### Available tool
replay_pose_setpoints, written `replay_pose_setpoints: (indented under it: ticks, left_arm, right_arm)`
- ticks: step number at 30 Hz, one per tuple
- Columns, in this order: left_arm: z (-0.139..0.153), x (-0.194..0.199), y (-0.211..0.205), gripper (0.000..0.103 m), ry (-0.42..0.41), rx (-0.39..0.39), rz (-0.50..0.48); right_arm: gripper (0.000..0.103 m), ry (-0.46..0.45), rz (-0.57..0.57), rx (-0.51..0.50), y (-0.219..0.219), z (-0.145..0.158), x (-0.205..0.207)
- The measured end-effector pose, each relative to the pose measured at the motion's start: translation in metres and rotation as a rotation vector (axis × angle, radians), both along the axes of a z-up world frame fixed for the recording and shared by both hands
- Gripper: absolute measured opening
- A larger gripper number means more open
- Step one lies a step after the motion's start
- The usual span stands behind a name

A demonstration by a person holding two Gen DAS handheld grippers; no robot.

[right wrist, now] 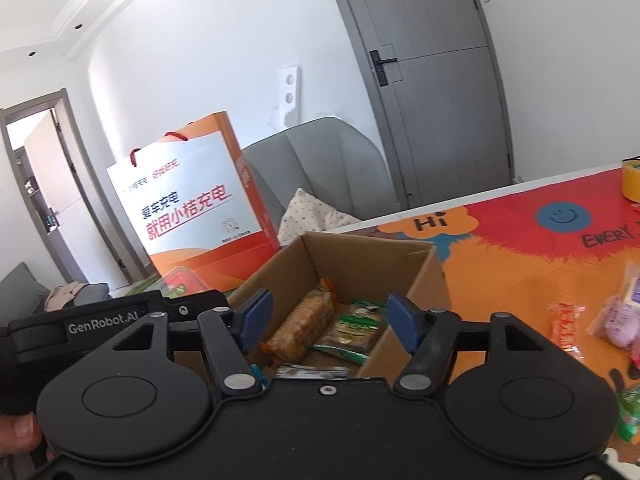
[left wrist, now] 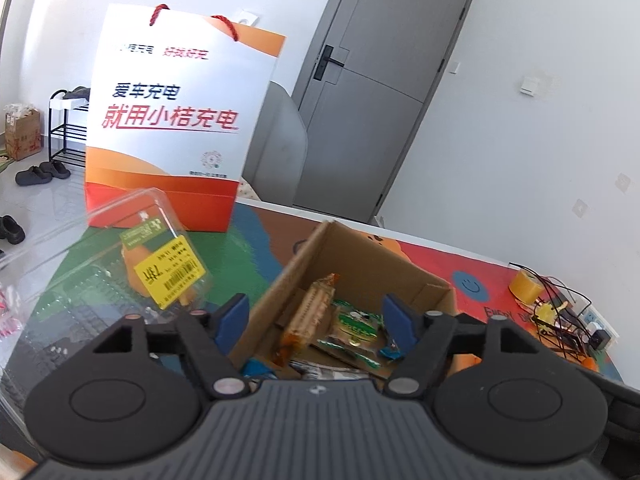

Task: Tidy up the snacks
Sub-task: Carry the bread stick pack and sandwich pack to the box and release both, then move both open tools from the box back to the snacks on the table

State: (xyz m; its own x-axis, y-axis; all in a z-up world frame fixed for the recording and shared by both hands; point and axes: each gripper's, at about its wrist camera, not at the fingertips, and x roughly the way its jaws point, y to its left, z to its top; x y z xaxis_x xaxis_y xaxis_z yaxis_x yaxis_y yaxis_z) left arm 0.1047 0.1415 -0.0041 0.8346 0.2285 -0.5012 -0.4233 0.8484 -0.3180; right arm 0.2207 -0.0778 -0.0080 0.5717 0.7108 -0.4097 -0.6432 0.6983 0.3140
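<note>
An open cardboard box (left wrist: 304,256) (right wrist: 420,276) stands on the colourful table mat. Inside lie an orange cracker pack (left wrist: 310,316) (right wrist: 304,326), a green snack packet (left wrist: 356,326) (right wrist: 352,330) and other wrapped snacks. My left gripper (left wrist: 316,316) is open and empty, hovering over the box's near side. My right gripper (right wrist: 330,320) is open and empty, also over the box. The left gripper's body (right wrist: 100,320) shows at the left in the right wrist view. Loose snacks lie on the mat to the right: a red-orange packet (right wrist: 566,328), a pink pouch (right wrist: 622,320) and a green packet (right wrist: 628,416).
A clear plastic clamshell (left wrist: 100,280) with a yellow price label lies left of the box. A white and orange paper gift bag (left wrist: 176,120) (right wrist: 196,204) stands behind. A yellow tape roll (left wrist: 526,286) (right wrist: 632,180) and tangled wires (left wrist: 560,320) sit at the far right. A grey chair (right wrist: 332,168) stands beyond the table.
</note>
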Motion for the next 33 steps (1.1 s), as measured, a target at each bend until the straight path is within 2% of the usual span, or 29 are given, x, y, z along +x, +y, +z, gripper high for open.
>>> replay_pose_setpoints:
  ticks: [4,12,19,26,33]
  left_arm:
    - [-0.002,0.005,-0.011,0.080,0.011,0.003,-0.030]
    - [-0.006,0.015,-0.035,0.083,0.046,0.006,-0.069]
    - [-0.008,0.023,-0.058,0.087,0.063,0.016,-0.117]
    - [-0.007,0.031,-0.082,0.088,0.074,0.026,-0.175]
    - [-0.006,0.039,-0.106,0.089,0.084,0.027,-0.216]
  right_arm:
    - [0.069,0.003,-0.040,-0.005,-0.019,-0.003,0.001]
    - [0.077,0.018,-0.099,-0.009,-0.051,-0.010,0.003]
    - [0.092,0.027,-0.138,-0.008,-0.076,-0.013,0.005]
    - [0.101,0.035,-0.180,0.003,-0.104,-0.015,0.006]
    - [0.102,0.051,-0.241,0.015,-0.140,-0.018,0.012]
